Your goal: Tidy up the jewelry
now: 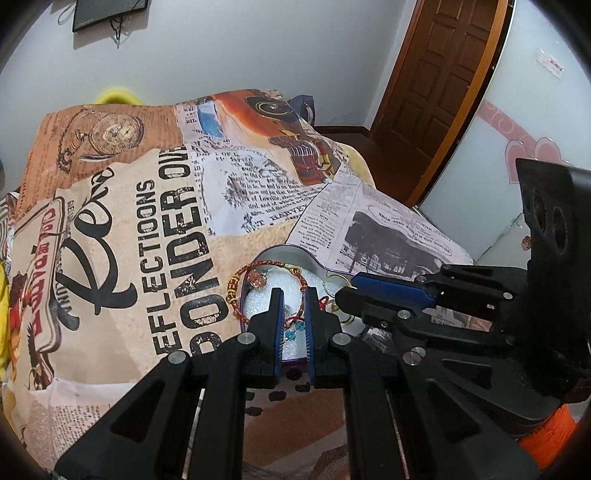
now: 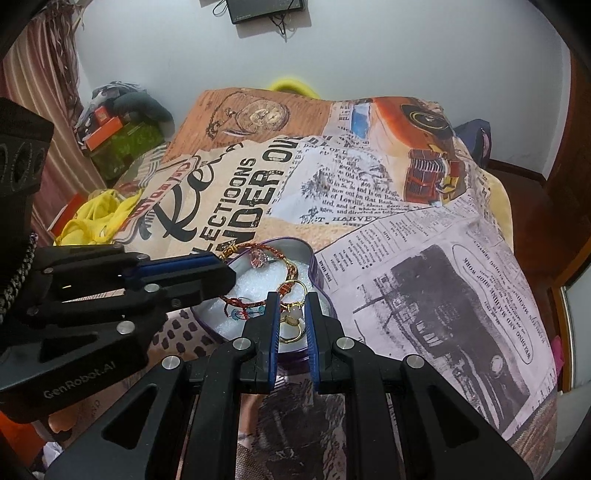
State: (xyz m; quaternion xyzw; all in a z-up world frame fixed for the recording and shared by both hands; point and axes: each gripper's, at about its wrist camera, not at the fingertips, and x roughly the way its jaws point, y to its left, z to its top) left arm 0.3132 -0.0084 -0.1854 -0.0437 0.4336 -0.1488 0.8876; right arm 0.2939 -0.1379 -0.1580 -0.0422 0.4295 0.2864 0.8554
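A heart-shaped purple tin (image 1: 280, 254) (image 2: 295, 249) lined with white foam sits on the printed cloth. In it lie a red-and-gold cord bracelet with a pink stone (image 1: 255, 277) (image 2: 258, 258), blue beads (image 1: 295, 328) (image 2: 240, 314) and gold rings (image 1: 338, 282) (image 2: 293, 325). My left gripper (image 1: 293, 299) is slightly open just above the tin, around the red cord, not clamping it. My right gripper (image 2: 291, 302) is slightly open over the gold rings and a pale bead (image 2: 294, 314). Each gripper shows in the other's view, the right one (image 1: 345, 291) and the left one (image 2: 227, 271).
A cloth printed with newspaper, a pocket watch and a vintage car (image 1: 166, 206) (image 2: 369, 184) covers the surface. A wooden door (image 1: 443, 74) stands at the right. Yellow fabric (image 2: 99, 218) and cluttered boxes (image 2: 110, 136) lie at the left. A dark panel (image 2: 266, 9) hangs on the wall.
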